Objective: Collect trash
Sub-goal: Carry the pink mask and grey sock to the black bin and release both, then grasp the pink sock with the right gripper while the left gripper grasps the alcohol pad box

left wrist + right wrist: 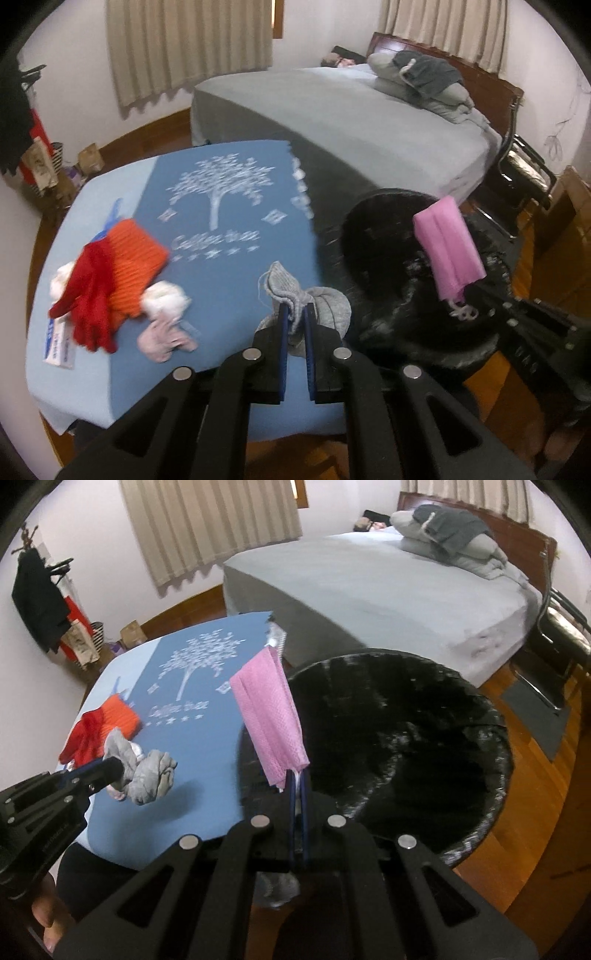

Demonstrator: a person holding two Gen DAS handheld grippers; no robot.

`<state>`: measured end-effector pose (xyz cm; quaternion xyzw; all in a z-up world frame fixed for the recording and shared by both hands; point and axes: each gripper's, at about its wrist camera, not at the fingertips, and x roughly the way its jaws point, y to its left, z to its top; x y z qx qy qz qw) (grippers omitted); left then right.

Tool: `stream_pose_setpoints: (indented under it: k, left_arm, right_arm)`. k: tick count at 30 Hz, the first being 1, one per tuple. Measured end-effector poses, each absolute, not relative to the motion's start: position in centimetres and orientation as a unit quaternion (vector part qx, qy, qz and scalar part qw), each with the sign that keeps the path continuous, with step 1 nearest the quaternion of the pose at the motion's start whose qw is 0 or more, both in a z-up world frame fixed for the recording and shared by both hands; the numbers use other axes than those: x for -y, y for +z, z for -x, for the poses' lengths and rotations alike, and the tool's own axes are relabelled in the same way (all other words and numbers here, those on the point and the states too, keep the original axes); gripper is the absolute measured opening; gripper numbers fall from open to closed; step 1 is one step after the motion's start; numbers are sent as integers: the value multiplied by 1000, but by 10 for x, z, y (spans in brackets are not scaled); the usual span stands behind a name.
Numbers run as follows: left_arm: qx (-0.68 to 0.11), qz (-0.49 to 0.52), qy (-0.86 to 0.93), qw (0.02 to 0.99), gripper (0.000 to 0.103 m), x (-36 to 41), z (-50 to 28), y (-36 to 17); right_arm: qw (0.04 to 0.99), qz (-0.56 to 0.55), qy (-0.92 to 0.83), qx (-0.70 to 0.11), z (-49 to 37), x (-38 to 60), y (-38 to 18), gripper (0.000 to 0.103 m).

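Note:
My left gripper [295, 314] is shut on a crumpled grey sock [325, 310], held just above the right edge of the blue-covered table [229, 273]. My right gripper [298, 779] is shut on the lower edge of a pink face mask [271, 720], which stands up above its fingertips. The mask hangs over the near-left rim of a black bin lined with a black bag [495, 720]. In the right wrist view the left gripper [112, 768] and the grey sock [151, 775] are to the left, over the table. The pink mask [448, 247] and bin [369, 229] show right of the left gripper.
On the table's left lie a red glove [92, 295], an orange knit piece [136, 258], white wads [166, 301], a pale pink cloth [166, 339] and a small packet [59, 349]. A grey bed [369, 590] stands behind, a chair [557, 646] at the right, bags and hung clothes [40, 598] at the far left.

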<state>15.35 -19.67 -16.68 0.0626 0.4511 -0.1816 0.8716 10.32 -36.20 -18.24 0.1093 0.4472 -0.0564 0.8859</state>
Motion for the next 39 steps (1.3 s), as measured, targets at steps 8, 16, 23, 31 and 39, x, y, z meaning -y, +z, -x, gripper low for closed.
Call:
stream_pose_setpoints:
  k: [8, 16, 23, 31, 39]
  left_arm:
    - [-451, -72, -215, 863, 8, 263, -159, -173]
    - [-470, -72, -258, 841, 8, 323, -178, -203]
    - [-489, -90, -267, 826, 46, 331, -185, -231]
    - [-492, -97, -231, 834, 53, 282, -182, -237]
    - [-475, -85, -191, 855, 62, 215, -172, -220]
  right_arm:
    - [879, -115, -79, -456, -112, 409, -196, 2]
    - [862, -118, -104, -482, -126, 451, -228, 3]
    - [847, -116, -123, -504, -127, 468, -253, 34]
    - [851, -127, -130, -493, -101, 450, -245, 34]
    - [867, -119, -101, -473, -97, 386, -217, 42]
